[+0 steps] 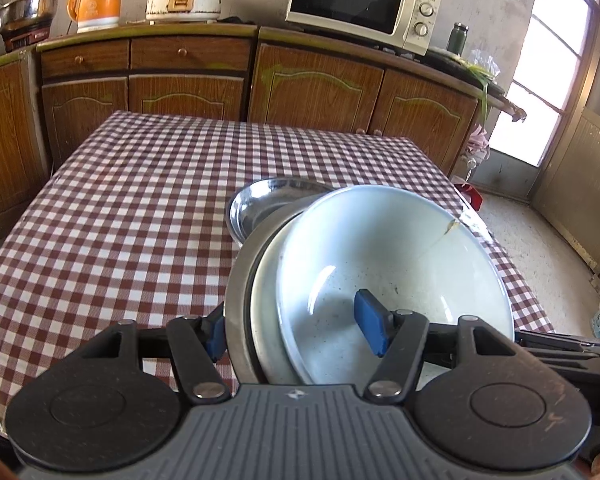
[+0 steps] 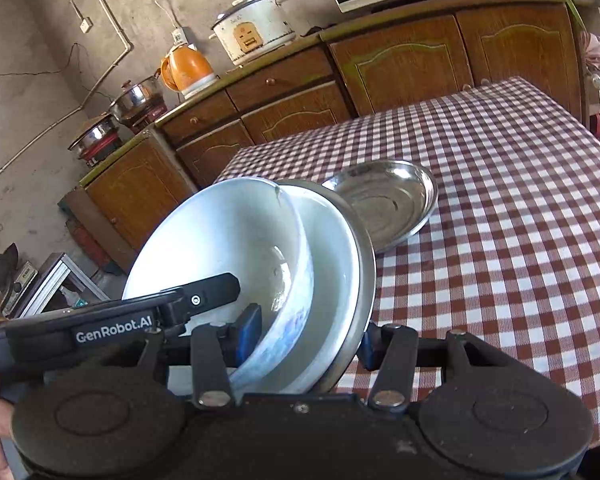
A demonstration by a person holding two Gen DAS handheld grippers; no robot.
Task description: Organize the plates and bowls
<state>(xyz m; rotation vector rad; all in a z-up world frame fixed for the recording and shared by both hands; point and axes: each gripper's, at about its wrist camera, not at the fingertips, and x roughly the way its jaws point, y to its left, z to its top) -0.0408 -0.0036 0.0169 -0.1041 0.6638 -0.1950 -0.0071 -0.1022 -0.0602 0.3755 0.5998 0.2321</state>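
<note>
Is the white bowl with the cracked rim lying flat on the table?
No, the white bowl is tilted and lifted, clamped with other dishes between the left gripper's fingers.

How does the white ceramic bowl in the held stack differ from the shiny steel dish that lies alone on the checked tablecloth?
The white ceramic bowl is opaque white, while the steel dish is shiny and mirror-like. The bowl is tilted steeply, nested in a stack clamped by the left gripper and the right gripper; the dish lies flat on the checked tablecloth, untouched. The bowl's rim shows a crack; the dish shows none. Both are round and empty.
</note>
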